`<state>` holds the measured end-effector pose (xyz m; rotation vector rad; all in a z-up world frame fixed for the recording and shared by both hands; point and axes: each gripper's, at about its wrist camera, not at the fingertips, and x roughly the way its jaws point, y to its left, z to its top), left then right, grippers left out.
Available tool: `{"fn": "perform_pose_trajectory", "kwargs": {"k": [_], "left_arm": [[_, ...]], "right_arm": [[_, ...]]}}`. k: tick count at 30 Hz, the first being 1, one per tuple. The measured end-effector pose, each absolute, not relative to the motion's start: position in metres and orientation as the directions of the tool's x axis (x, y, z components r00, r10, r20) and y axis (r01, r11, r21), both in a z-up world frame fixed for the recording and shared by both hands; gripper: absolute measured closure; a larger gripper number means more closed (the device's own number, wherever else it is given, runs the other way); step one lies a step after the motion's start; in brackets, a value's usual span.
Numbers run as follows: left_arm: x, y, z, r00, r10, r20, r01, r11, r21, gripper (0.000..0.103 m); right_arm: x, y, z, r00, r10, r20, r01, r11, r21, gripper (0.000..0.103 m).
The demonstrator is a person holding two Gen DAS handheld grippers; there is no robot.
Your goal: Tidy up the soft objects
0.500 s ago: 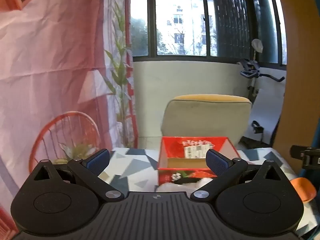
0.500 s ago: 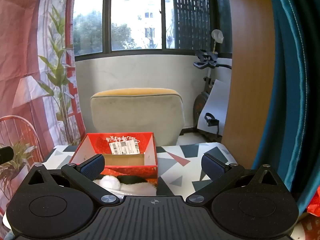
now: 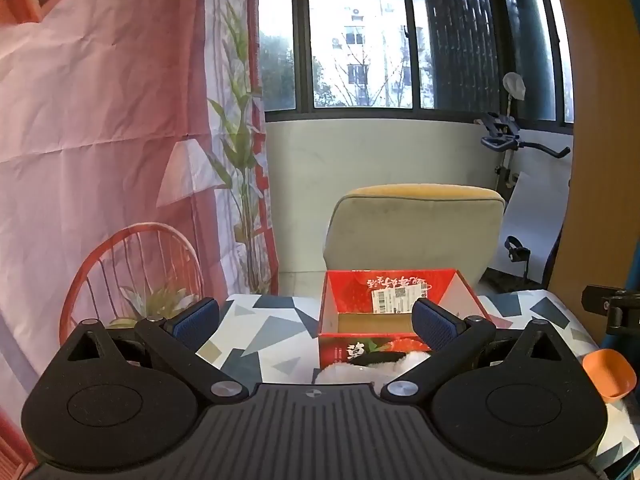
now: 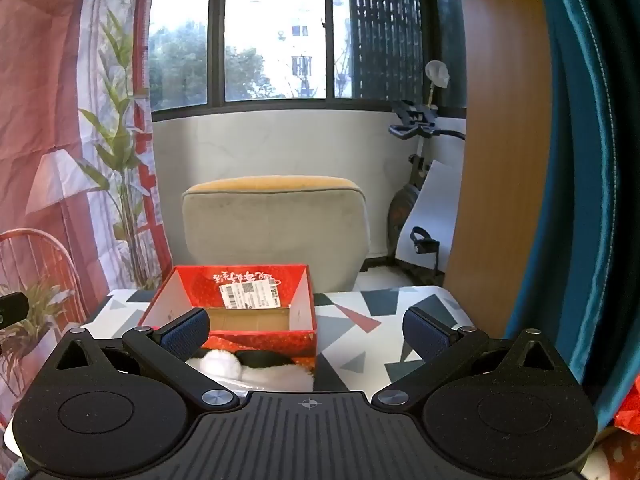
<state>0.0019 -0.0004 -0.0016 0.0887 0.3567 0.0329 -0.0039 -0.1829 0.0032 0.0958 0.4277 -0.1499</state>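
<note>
— On the desk (image 3: 276,336), what sits at twelve o'clock from the left claw (image 3: 316,320)?
— An open red box (image 3: 396,308) with a white label on its inner far wall; nothing shows on the part of its cardboard floor in view; a white and black plush toy (image 3: 376,364) lies against its near wall, toward six o'clock, partly hidden by the claw's body.
— And the claws?
— Left claw spread fully wide, nothing between its blue pads (image 3: 198,320); right claw (image 4: 306,332) equally wide and holding nothing; from it the red box (image 4: 240,320) lies at eleven o'clock, the plush toy (image 4: 256,368) just below it.
— Anything else?
— An orange scoop (image 3: 610,374) at three o'clock on the desk edge in the left view; a beige chair (image 4: 276,224) behind the desk (image 4: 384,320).
</note>
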Motion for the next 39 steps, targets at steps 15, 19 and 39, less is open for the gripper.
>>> {"fn": "perform_pose_trajectory", "kwargs": {"k": [15, 19, 39], "left_arm": [[0.002, -0.0018, -0.0039, 0.935, 0.053, -0.35, -0.022, 0.996, 0.091, 0.0], [0.002, -0.0016, -0.0036, 0.935, 0.053, -0.35, -0.022, 0.996, 0.091, 0.0], [0.0021, -0.0012, -0.0035, 0.935, 0.052, -0.35, -0.023, 0.996, 0.089, 0.0]], "right_arm": [[-0.004, -0.182, 0.003, 0.898, -0.125, -0.421, 0.166, 0.984, 0.061, 0.0], [-0.0037, -0.1821, 0.0024, 0.898, -0.125, -0.421, 0.165, 0.984, 0.061, 0.0], [-0.0027, -0.1815, 0.0027, 0.897, -0.125, -0.423, 0.166, 0.984, 0.061, 0.0]]}}
